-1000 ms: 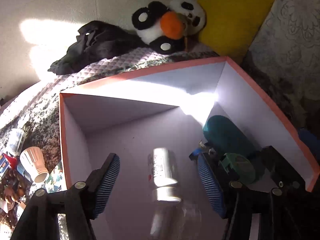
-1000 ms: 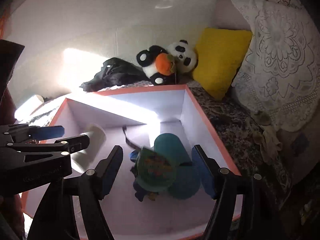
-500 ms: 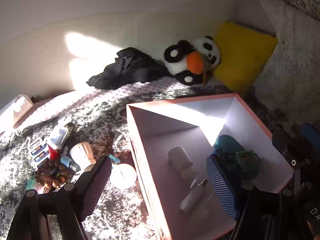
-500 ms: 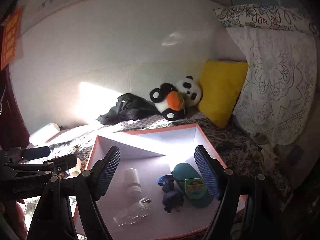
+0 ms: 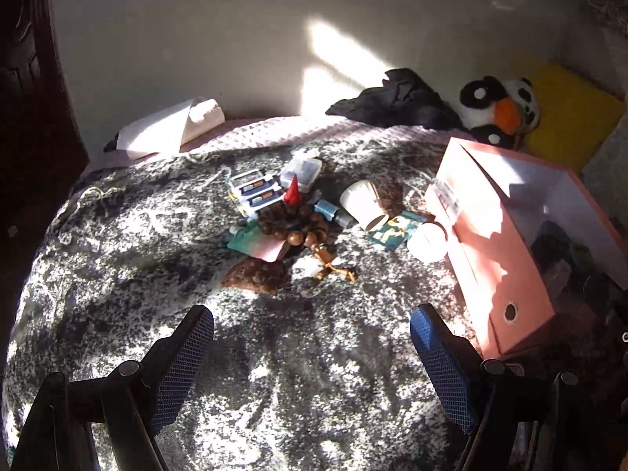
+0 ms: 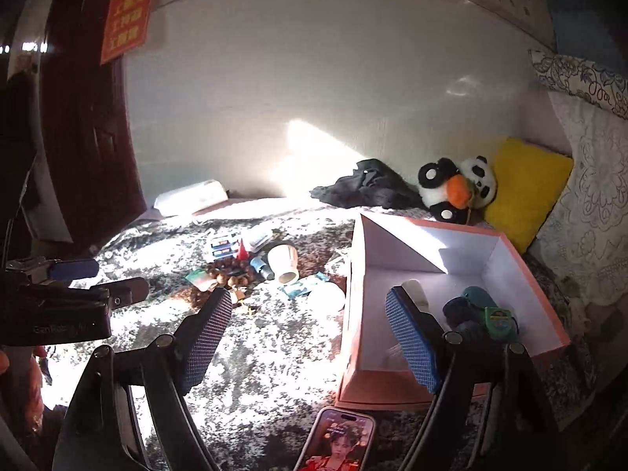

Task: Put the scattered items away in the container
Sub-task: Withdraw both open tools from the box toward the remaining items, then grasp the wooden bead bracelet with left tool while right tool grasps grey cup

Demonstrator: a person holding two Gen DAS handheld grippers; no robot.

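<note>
Plain white wall [image 6: 314, 110] behind, hard sun patch on it. Dark red wooden door [image 6: 90, 129] at left with orange paper sign [image 6: 127, 8]. Bed under mottled grey-white fuzzy blanket [image 5: 294, 353], yellow square cushion [image 6: 526, 184] in corner.

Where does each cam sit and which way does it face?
Left wrist: on the left gripper, low over the blanket, facing the scattered pile around the white cup; pink box at right; own open fingers show.
Right wrist: on the right gripper, higher, facing the pink box; own open fingers and the left gripper show.
Shared: box, cup, panda plush.
</note>
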